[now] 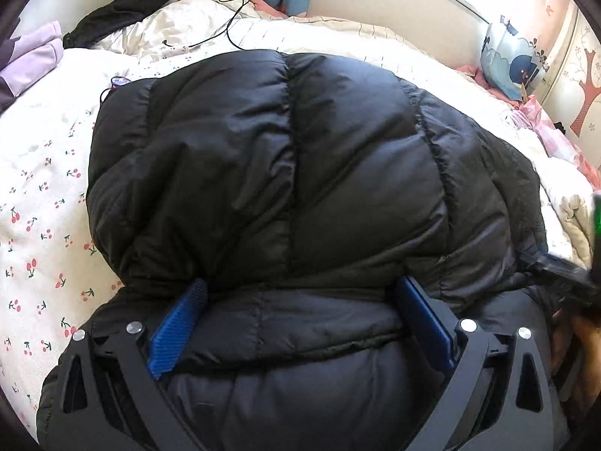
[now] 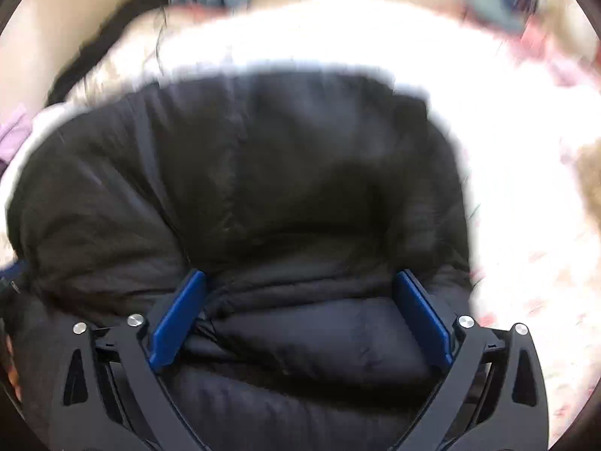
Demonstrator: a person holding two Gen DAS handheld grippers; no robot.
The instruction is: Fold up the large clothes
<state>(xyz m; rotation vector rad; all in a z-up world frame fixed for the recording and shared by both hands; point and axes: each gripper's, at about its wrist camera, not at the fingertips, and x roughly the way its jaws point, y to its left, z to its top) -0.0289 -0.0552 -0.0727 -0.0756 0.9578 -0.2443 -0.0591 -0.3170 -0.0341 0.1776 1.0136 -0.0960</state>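
On the bedspread (image 1: 41,203), black puffer jacket (image 1: 293,173) lies folded.

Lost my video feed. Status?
Left gripper, right gripper wide open over the black puffer jacket, folded on the bed. Black cable behind, clear.

Bright daylight, left wrist view sharp, right wrist view motion-blurred and overexposed, fisheye-curved dark corners

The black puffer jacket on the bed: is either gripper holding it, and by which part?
It cannot be told. Both the left gripper and right gripper stand wide with jacket folds bulging between their blue pads.
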